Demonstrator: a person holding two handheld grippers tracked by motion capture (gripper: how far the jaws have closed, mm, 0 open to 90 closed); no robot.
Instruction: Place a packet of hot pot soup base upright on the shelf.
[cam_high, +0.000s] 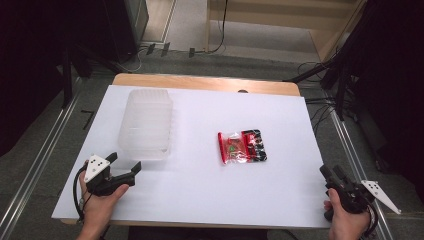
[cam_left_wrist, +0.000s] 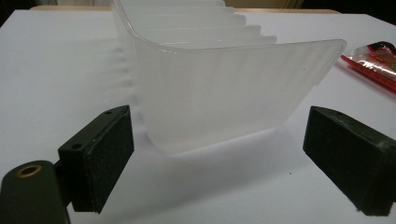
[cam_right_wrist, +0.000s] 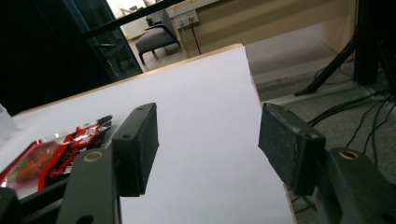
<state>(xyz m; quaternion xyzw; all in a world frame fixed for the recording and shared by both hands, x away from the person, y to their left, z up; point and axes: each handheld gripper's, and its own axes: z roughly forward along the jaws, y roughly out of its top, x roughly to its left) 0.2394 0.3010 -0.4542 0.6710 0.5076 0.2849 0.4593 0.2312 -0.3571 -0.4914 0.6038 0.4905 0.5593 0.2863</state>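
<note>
- Clear plastic container (cam_high: 146, 125) sits on the left half of the table (cam_high: 210, 200), its long side running from the far edge toward the near edge. Translucent, thin-walled, ribbed along the sides, rounded corners, a flared rim; it looks empty from my left gripper view (cam_left_wrist: 224, 93).
- Left gripper (cam_high: 122, 169) hovers just short of the container's near end, by the near-left corner. Jaws spread wide with nothing between them, and the near wall sits squarely in the gap ahead.
- I judge this as the approach to the container, grasp not yet made. Next move calls for easing forward and taking one wall or the rim, since the body looks too broad to span; the thin plastic will likely flex, so close gently.
- Snack packet (cam_high: 242, 146) lies flat right of centre, well apart from the container. Glossy film, red and black print with a clear window, crinkled.
- Right gripper (cam_high: 333, 175) rests at the near-right corner, over the right edge, jaws parted and empty, far from the packet.
- Table top is matte white sheet on a wooden board.
</note>
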